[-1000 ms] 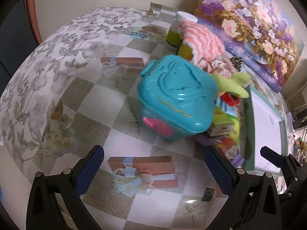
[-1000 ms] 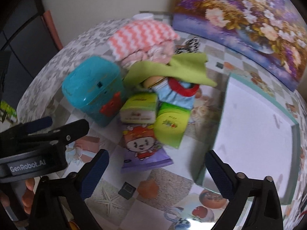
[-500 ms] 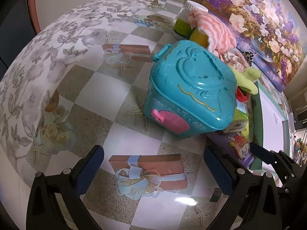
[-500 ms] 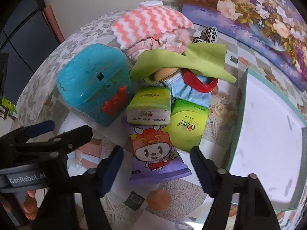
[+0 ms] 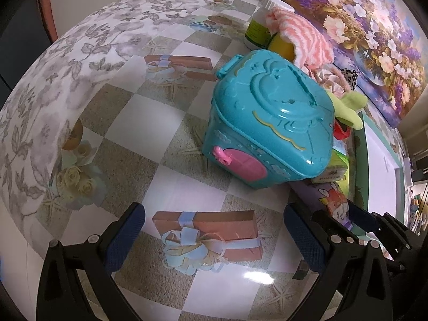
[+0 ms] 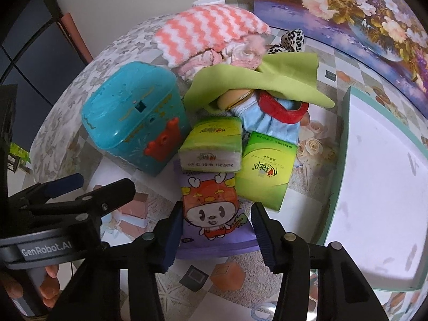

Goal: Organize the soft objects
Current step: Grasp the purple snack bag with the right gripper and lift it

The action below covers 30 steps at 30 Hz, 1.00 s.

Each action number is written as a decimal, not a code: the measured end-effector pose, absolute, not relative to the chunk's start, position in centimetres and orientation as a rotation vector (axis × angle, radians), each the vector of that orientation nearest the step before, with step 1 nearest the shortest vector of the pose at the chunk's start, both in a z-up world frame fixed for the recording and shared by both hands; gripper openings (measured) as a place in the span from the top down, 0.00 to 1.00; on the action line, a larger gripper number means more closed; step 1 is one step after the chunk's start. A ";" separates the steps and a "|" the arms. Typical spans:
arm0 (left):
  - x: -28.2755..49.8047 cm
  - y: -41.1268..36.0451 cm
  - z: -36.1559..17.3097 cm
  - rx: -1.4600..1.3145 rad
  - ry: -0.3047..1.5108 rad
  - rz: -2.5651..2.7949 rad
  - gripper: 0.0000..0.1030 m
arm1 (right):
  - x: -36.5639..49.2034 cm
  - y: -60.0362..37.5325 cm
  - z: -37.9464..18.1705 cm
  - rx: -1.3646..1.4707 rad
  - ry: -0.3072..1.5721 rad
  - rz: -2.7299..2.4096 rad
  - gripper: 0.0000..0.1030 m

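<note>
The right gripper (image 6: 214, 230) sits low over the table (image 6: 307, 179), its two blue-padded fingers (image 6: 171, 238) set on either side of the purple tissue pack (image 6: 211, 214) with the cartoon dragon face; the pads lie at the pack's edges, though I cannot tell whether they are pressing it or only bracketing it. Just behind that pack a green-and-white tissue pack (image 6: 211, 144) lies across its far end, and a flatter green tissue pack (image 6: 263, 168) rests beside it, touching the purple one. Further back a lime-green cloth (image 6: 256, 80) drapes over a red ring (image 6: 283, 109) and a pale blue face mask (image 6: 264, 125), with a pink-and-white zigzag towel (image 6: 211, 32) heaped behind (the leopard-print scrap (image 6: 293, 40) beside it is too small to identify). A teal plastic box (image 6: 133, 115) stands to the left of the tissue packs, close against them. To the right lies a white tray with a green rim (image 6: 345, 123), nothing showing in it. The left gripper (image 5: 214, 235) hovers over the checked tablecloth (image 5: 165, 123) with its fingers (image 5: 125, 232) spread wide apart and grasping nothing, the teal box ahead of it and to its right. A flower painting (image 5: 374, 24) leans behind the pile.
</note>
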<state>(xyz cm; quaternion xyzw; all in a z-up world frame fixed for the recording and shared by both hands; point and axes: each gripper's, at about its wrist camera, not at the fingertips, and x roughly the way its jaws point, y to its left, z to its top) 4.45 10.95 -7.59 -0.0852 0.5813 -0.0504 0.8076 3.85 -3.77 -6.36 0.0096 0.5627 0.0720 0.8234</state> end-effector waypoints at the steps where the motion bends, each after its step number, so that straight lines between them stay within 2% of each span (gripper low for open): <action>1: 4.4 10.9 -7.4 -0.182 1.243 -0.107 0.00 | 3.7 -3.8 -6.2 0.020 1.194 0.155 0.49; 30: 2.1 10.6 -2.0 -0.171 1.188 -0.148 0.00 | 0.2 -8.3 -0.9 0.156 1.088 0.160 0.49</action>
